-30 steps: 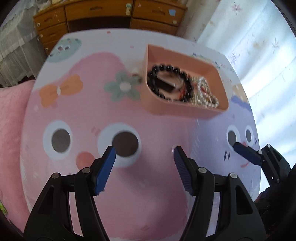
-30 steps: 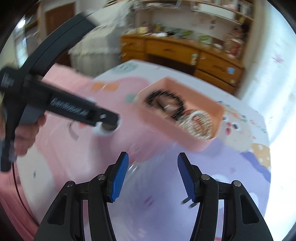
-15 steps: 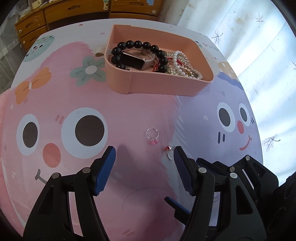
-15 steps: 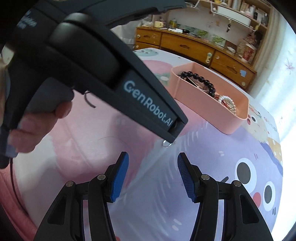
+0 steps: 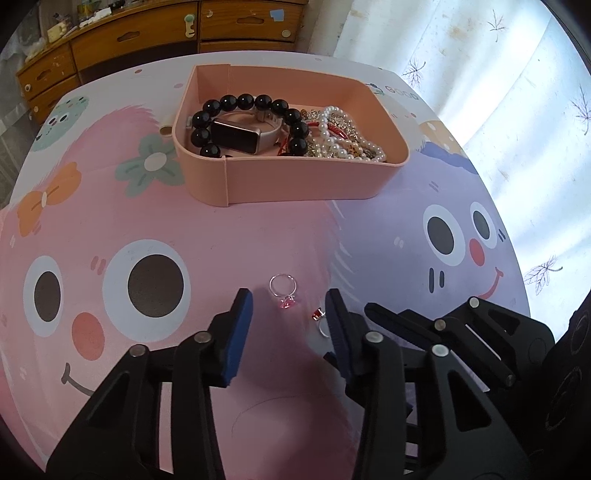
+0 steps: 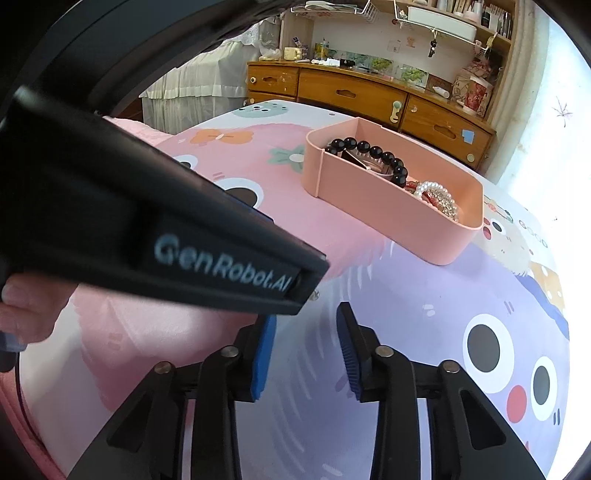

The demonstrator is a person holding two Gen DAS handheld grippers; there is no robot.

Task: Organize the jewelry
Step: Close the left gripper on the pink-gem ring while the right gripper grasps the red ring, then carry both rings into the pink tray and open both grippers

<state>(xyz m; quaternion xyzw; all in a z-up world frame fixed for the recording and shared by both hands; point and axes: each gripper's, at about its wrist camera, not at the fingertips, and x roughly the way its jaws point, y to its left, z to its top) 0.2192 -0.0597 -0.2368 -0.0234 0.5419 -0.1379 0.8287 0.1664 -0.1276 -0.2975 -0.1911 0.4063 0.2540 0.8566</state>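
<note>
Hovering left gripper [image 5: 288, 310]: low centre of the left wrist view, blue pads apart, clamped on nothing.
Pink-stone ring [image 5: 283, 290]: flat on the counter [image 5: 110, 192], just above the gap between the left pads.
Red-stone ring [image 5: 320, 320]: touching or just beside the right-hand pad of the left gripper; partly hidden behind it.
Right gripper [image 6: 306, 349]: lower centre of its own view, pads apart, nothing between them; its black fingers also show at the lower right of the left wrist view.
Left gripper body [image 6: 166, 240]: fills the left of the right wrist view, a thumb on its handle at the left edge.
Pink tray [image 5: 295, 181]: upper centre, on the counter, well apart from both rings.
Tray contents: black bead bracelet [image 5: 236, 101], smart band [image 5: 236, 136], pearl strands [image 5: 336, 144].
Wooden dresser [image 5: 147, 33]: top edge, beyond the counter.
</note>
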